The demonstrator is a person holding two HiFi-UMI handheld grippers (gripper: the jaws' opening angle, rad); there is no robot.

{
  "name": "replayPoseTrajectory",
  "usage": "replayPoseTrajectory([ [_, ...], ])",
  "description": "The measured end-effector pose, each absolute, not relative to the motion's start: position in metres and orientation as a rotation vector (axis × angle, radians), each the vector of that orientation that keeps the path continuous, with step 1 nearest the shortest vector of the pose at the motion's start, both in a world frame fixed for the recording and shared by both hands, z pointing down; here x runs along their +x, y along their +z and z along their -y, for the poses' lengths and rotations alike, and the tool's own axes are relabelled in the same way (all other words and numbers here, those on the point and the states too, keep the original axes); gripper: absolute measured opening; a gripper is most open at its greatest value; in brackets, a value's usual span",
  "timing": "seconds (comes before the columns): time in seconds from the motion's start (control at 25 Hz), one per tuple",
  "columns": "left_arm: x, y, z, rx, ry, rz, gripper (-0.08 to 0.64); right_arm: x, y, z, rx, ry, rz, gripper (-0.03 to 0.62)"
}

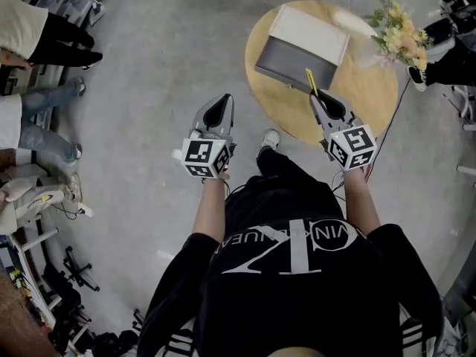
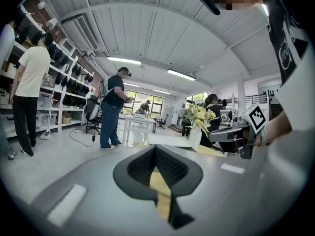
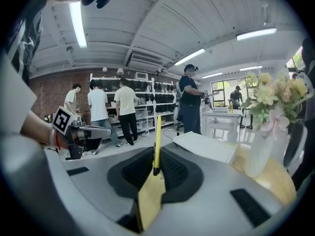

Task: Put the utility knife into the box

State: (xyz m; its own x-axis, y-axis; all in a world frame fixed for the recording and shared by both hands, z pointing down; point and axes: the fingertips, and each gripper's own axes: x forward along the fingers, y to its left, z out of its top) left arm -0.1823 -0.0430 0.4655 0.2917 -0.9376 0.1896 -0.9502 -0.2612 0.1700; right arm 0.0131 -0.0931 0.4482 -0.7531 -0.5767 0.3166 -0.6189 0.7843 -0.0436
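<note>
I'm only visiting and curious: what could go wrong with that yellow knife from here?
The right gripper pinches the utility knife only by one end, so it could tilt or slip before reaching the box. The flowers stand close by on the same table; a wide swing might knock them over.

T-shirt [image 1: 297, 288]: black, white print | trousers [image 1: 286, 181]: black | left gripper [image 1: 222, 100], right gripper [image 1: 316, 99] — grey, marker cubes

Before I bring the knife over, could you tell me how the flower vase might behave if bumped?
The vase looks tall and narrow under a wide bouquet, so it would probably tip easily. It seems translucent, perhaps glass, so likely fragile.
</note>
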Motion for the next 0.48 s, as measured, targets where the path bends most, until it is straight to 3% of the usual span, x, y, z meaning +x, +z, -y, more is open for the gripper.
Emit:
replayPoseTrajectory([
  [0.48, -0.177, 0.486, 0.117, 2.340, 0.111, 1.609, 0.011, -0.003, 0.488, 0.153, 0.807, 0.198, 2.497, 0.054],
])
